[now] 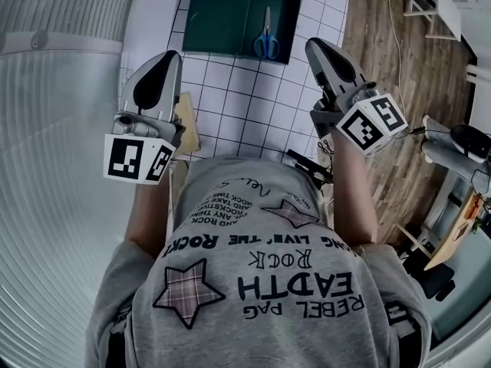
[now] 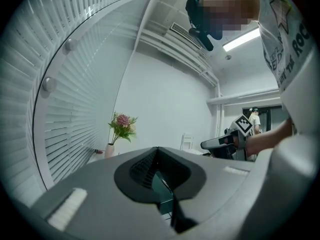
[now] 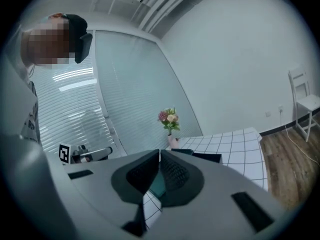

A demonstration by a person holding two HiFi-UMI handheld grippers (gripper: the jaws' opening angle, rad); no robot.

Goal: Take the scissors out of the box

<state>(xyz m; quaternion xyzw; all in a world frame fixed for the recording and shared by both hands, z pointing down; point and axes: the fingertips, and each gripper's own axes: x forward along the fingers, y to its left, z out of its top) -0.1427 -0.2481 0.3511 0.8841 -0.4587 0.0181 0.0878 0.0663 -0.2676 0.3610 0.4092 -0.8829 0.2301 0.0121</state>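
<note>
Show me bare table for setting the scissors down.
Bare gridded table lies on the box's near side, between the left gripper and right gripper. A narrower strip runs right of the box. Scissors occupy the box's right half.

The table (image 1: 253,106) has a white top ruled with a dark square grid. Slatted window blinds (image 1: 54,129) run along the left side of the table. A pale vase (image 2: 109,150) holding pink and cream flowers (image 3: 169,118) stands at the far end of the table, next to the blinds. Wood-plank floor (image 1: 383,60) lies to the right of the table, with a thin cable (image 1: 393,21) trailing across it. A white chair (image 3: 305,101) stands beyond the table, against the white wall.
</note>
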